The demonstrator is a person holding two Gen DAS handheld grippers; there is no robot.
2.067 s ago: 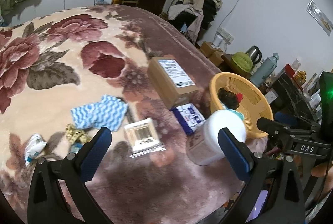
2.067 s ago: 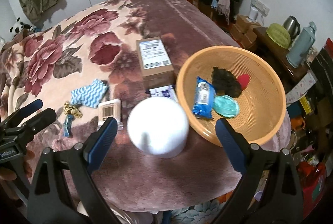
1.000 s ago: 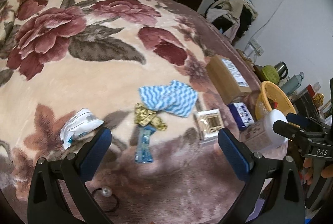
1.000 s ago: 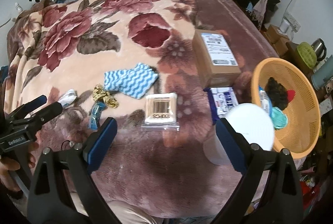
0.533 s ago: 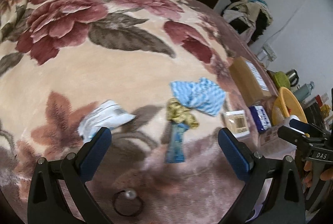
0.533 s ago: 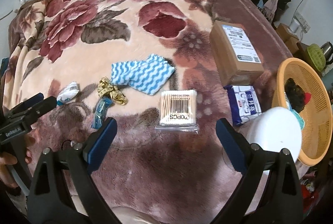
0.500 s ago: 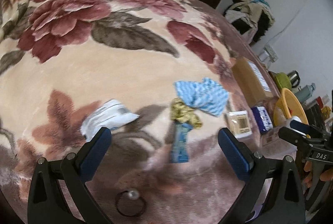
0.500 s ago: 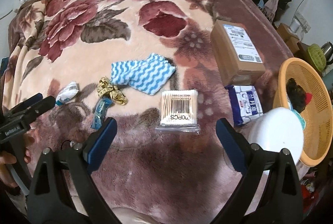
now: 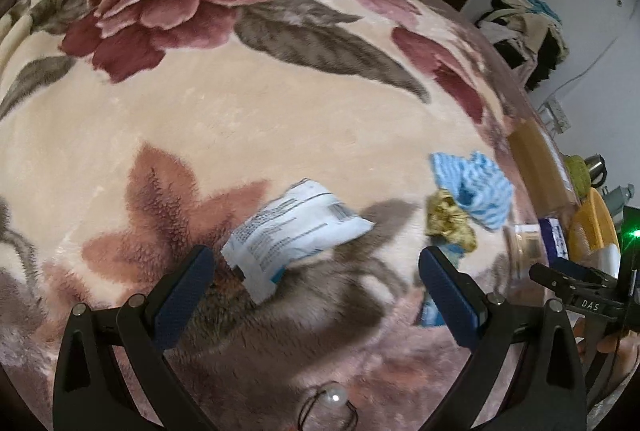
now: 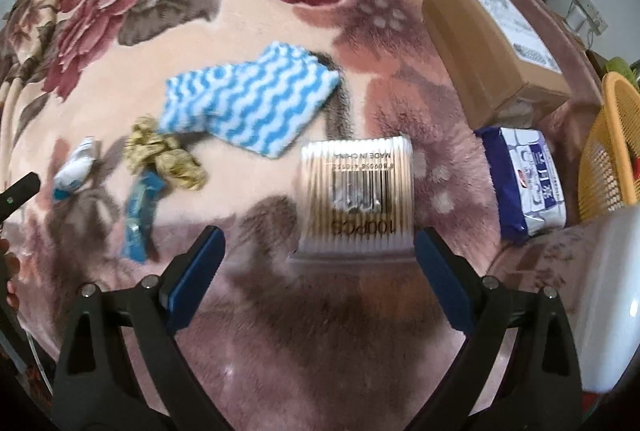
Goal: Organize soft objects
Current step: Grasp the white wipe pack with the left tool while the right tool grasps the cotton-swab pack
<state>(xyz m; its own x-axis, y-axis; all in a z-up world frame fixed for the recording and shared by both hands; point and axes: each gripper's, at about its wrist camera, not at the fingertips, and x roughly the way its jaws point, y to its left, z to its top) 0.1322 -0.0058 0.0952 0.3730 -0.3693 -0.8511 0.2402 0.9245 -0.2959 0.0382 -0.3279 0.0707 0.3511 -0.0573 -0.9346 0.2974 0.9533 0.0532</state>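
The left claw (image 9: 316, 271) is hanging wide open over the bed, empty, its blue pads (image 9: 182, 291) flanking a white pouch (image 9: 294, 231) that is lying on the floral blanket (image 9: 200, 119) just ahead of them. To the right of the pouch a gold scrunchie (image 9: 450, 221) is touching the blue-and-white cloth (image 9: 476, 187). A hair tie with a bead (image 9: 334, 397) is lying near the bottom edge.

The right claw (image 10: 318, 255) is also gaping open and holding nothing, hovering just short of a pack of swabs (image 10: 356, 191) that is sitting between its pads. Beyond the pack the cloth is lying flat, with the scrunchie and a blue wrapper (image 10: 140, 211) to its left. A tissue pack (image 10: 528, 179) is lying right of the swabs, below a cardboard box (image 10: 488, 43), and the orange basket (image 10: 608, 151) is standing at the right edge beside a white tub (image 10: 612, 295).
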